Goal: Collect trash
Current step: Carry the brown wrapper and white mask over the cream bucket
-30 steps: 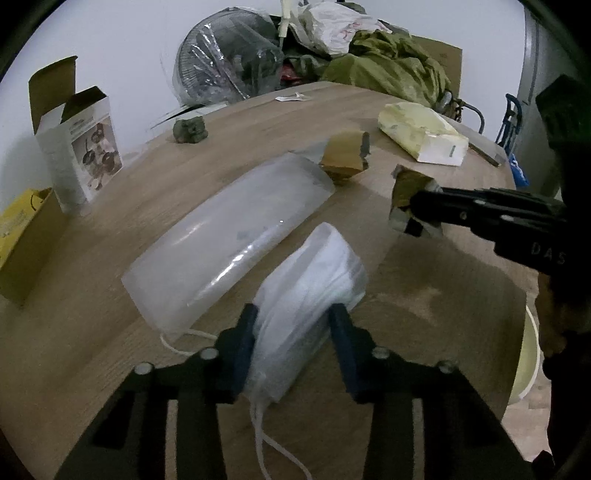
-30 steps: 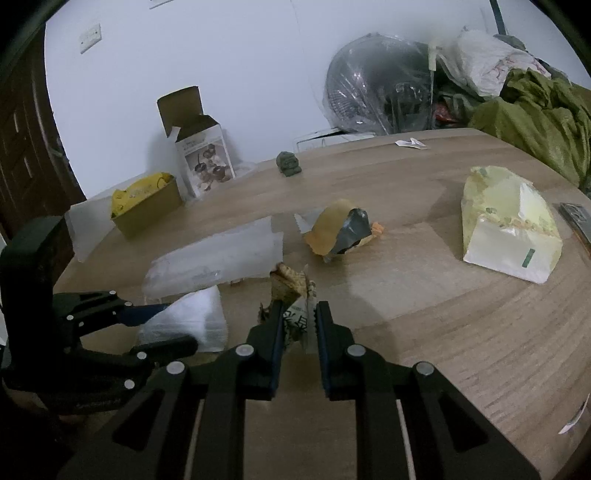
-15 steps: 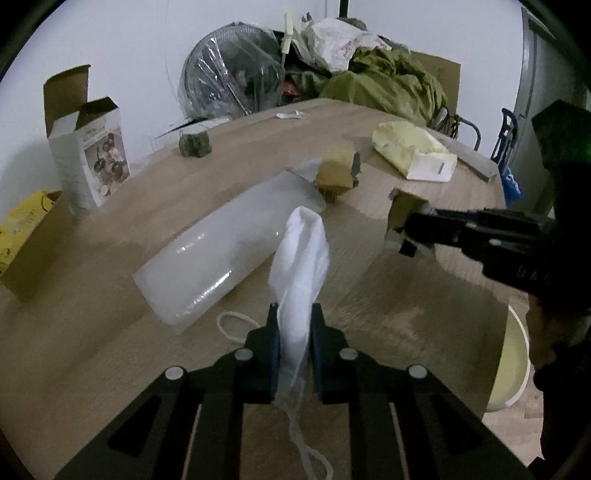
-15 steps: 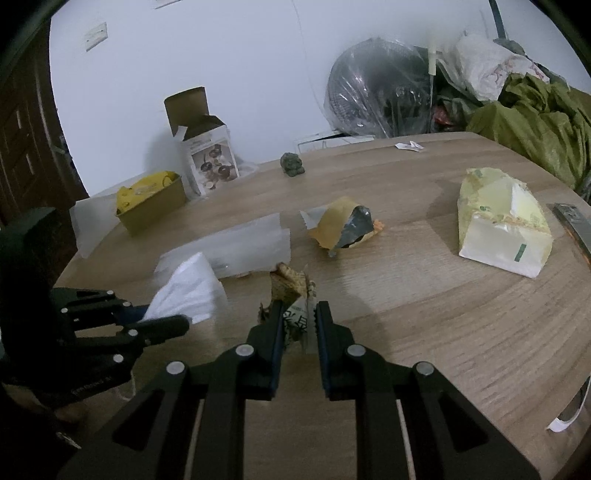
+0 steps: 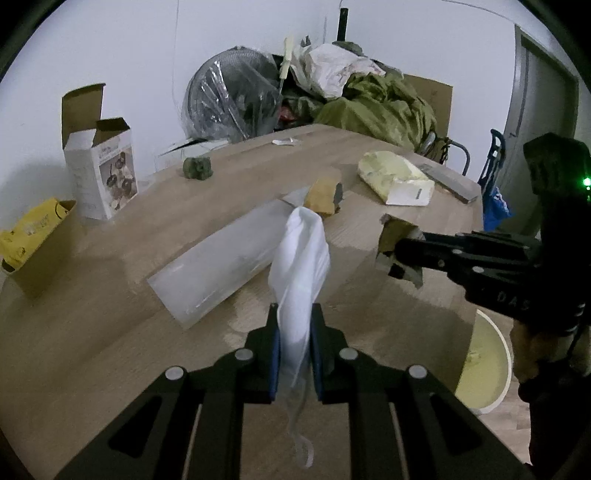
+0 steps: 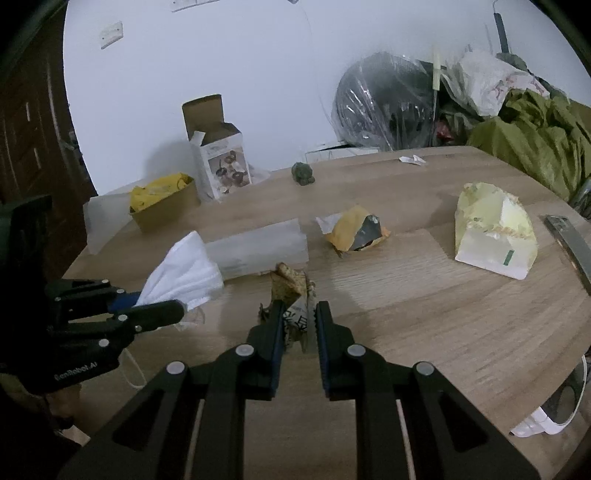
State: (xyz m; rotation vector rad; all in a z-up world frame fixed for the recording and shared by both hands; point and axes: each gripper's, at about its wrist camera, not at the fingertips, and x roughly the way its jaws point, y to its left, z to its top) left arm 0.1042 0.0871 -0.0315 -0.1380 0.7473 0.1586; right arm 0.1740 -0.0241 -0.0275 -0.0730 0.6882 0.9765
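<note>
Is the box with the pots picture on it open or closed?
Open. The white box stands upright on the table with its top flaps sticking up. What is inside cannot be seen.

You are working in a lived-in home room that doubles as storage. The round wood-grain desk (image 6: 424,295) stands against a plain white wall (image 6: 240,74), where a white switch plate (image 6: 110,33) sits beside a dark wooden door (image 6: 33,147). Behind the desk, household clutter is piled up: an electric fan wrapped in clear plastic (image 5: 231,101), a crumpled olive-green cloth (image 5: 376,107) and white plastic bags (image 5: 332,70). An opened white cookware carton (image 6: 219,162) (pans pictured on its front) stands at the far edge.
</note>
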